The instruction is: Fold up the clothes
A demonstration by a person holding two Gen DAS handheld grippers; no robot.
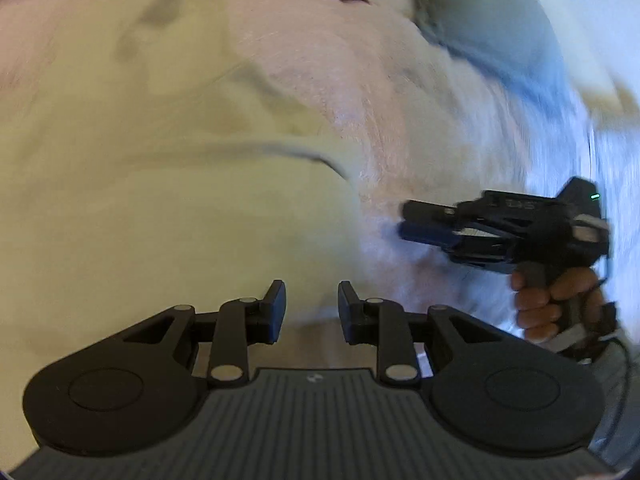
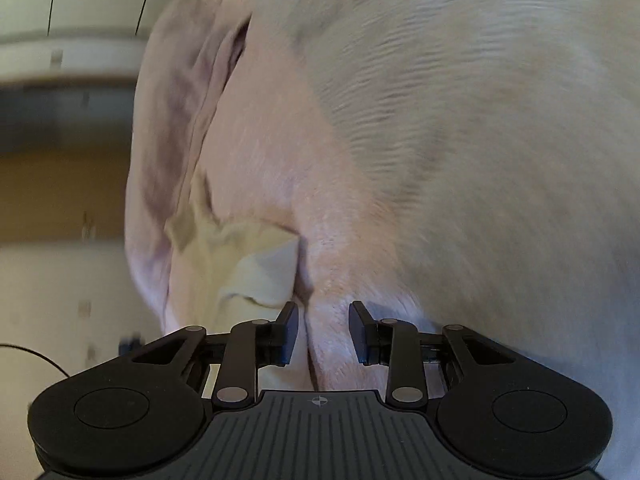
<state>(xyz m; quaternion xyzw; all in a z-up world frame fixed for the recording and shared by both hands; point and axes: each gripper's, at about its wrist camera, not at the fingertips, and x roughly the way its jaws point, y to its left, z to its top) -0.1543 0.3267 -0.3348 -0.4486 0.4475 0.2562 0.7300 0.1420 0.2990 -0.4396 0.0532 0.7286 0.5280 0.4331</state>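
A pale yellow garment [image 1: 160, 200] lies spread and creased over pinkish-white bedding [image 1: 320, 80], filling the left of the left wrist view. My left gripper [image 1: 312, 308] hovers over its right edge, open, with nothing between its fingers. To the right, a hand holds my right gripper [image 1: 404, 220], which points left over the bedding with its jaws apart and empty. In the right wrist view the right gripper [image 2: 323, 332] is open close above a fold of the pink bedding [image 2: 440, 160]. A corner of the yellow garment [image 2: 256, 272] shows just left of its left finger.
A blue pillow [image 1: 500, 32] lies at the far right of the bed. Left of the bed's edge are a wooden floor [image 2: 60, 184], a white unit [image 2: 80, 0] and a dark cable [image 2: 40, 354]. Both views are motion-blurred.
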